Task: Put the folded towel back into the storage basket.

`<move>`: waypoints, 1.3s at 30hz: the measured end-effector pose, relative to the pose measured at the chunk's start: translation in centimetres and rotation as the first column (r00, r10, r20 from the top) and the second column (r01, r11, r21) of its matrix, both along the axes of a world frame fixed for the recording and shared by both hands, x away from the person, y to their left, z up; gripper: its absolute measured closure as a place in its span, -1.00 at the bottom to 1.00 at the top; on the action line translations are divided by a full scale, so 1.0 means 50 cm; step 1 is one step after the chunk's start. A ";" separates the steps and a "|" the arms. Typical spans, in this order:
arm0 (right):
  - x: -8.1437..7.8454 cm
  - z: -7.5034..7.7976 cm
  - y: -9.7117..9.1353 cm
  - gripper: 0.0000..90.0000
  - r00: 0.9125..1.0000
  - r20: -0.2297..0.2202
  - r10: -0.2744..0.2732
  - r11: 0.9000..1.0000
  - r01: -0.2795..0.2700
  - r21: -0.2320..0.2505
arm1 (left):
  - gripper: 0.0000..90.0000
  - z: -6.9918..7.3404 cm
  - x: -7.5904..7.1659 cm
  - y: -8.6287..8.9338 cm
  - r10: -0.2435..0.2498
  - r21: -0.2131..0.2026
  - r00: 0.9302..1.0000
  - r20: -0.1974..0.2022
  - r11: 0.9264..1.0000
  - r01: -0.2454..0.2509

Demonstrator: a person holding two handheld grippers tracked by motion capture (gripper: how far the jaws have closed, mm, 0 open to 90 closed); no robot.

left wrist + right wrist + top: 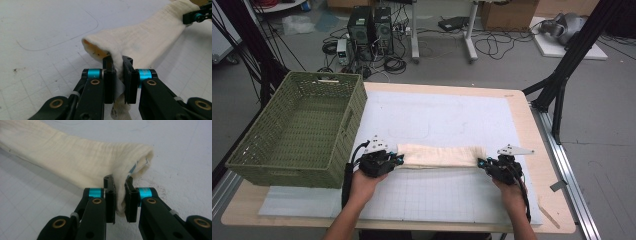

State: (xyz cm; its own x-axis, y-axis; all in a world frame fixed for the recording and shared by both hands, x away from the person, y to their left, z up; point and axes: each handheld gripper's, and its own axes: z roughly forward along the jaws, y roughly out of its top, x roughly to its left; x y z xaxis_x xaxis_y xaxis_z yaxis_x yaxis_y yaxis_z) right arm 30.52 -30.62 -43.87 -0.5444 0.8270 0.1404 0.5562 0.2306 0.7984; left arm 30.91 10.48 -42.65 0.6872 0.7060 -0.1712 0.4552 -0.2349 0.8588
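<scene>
Pinching the cloth [439, 155] at each end, left gripper [117, 75] and right gripper [120, 195] stretch it; soft, light, likely sagging mid-span.

You get even, soft overhead light in the high view, with faint shadows under the basket [297, 132] and the cloth [439, 156]. That picture is coarse and slightly blurred. Your gripper views are sharper on the cloth; the mat [45, 30] glares pale at upper left, and the bottom corners go soft.
</scene>
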 end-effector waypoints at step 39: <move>0.121 0.134 0.111 0.82 0.985 0.116 0.131 0.990 -0.125 -0.061 | 0.81 0.121 -0.059 0.101 0.062 -0.077 0.985 0.164 0.996 -0.050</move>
